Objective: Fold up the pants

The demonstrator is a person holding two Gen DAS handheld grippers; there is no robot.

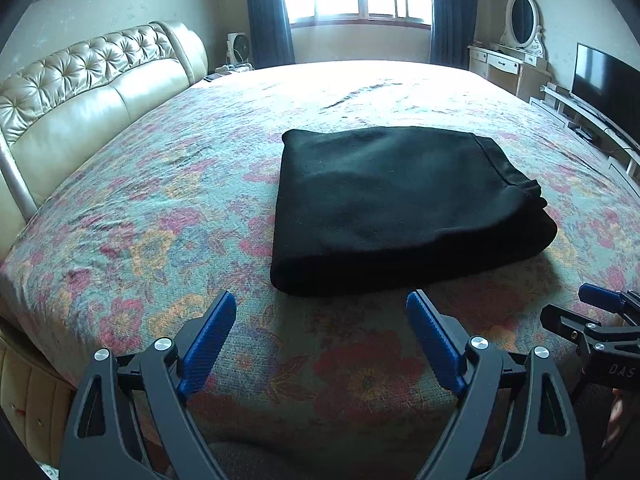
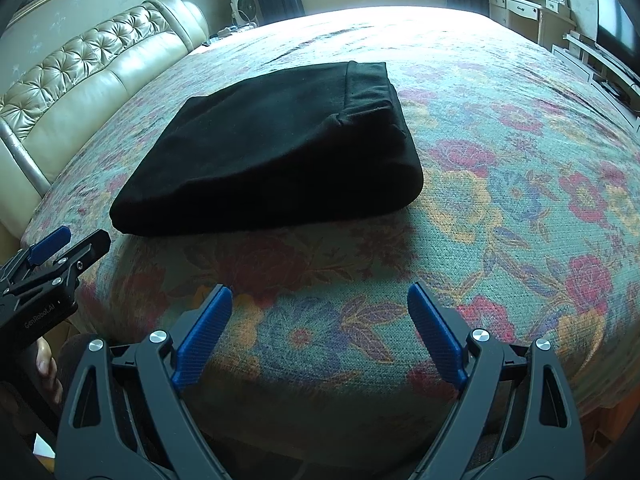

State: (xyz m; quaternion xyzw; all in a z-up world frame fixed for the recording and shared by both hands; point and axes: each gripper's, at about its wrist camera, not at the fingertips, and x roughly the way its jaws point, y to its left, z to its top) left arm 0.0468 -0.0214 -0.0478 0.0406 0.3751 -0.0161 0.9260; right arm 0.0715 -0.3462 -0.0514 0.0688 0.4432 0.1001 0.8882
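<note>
Left wrist view: left tool [image 1: 321, 300] and right tool [image 2: 320, 294] angled downward, jaws apart, short of folded pants [image 1: 396, 204].

Folded black pants [image 1: 400, 208] lie on floral bedspread [image 1: 160, 208].

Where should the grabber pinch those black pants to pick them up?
Probably the thick rounded fold edge nearest the grippers, on the black pants. They lie folded flat on the flowery bedspread, and that near edge bulges up, giving the pads something to bite. Come in low from the near side with the open left gripper; the far end has loose layered edges that might slip apart.
</note>
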